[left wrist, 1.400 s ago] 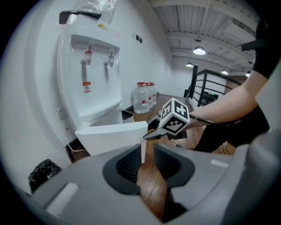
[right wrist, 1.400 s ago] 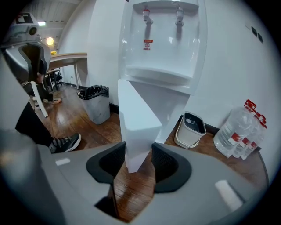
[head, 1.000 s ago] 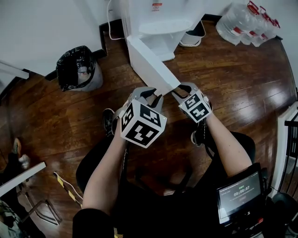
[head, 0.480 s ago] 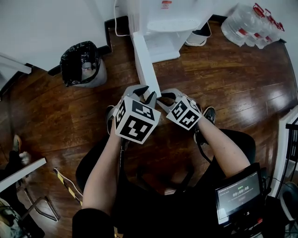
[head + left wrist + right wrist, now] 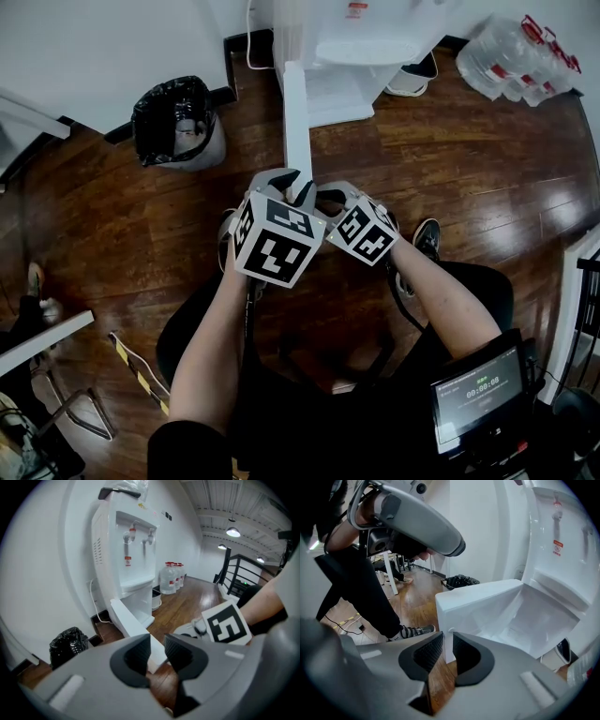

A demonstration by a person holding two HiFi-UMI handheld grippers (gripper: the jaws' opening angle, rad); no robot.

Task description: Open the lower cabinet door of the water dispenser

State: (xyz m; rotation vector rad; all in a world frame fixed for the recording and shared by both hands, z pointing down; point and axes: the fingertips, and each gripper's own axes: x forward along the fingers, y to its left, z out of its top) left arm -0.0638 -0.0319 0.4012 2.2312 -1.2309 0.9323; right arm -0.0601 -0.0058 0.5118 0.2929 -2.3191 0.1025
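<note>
The white water dispenser (image 5: 347,37) stands against the far wall. Its lower cabinet door (image 5: 296,112) is swung wide open, pointing straight out at me. My right gripper (image 5: 326,197) reaches the door's free end from the right. Its jaws have just been closing, and the door's (image 5: 478,604) corner edge fills the narrow gap of the right gripper (image 5: 448,651). My left gripper (image 5: 292,185) sits at the same end from below. The left gripper (image 5: 157,651) keeps a small gap, with the door's (image 5: 126,618) end showing through it; contact is unclear.
A black-bagged bin (image 5: 178,122) stands left of the dispenser. A pack of water bottles (image 5: 516,56) lies at the far right, and a small white container (image 5: 417,75) sits beside the dispenser. My shoe (image 5: 427,239) and a screen (image 5: 478,398) are near me.
The door has swung further open, from slanting right to pointing straight at me. Both grippers moved left with its free end, the right one more.
</note>
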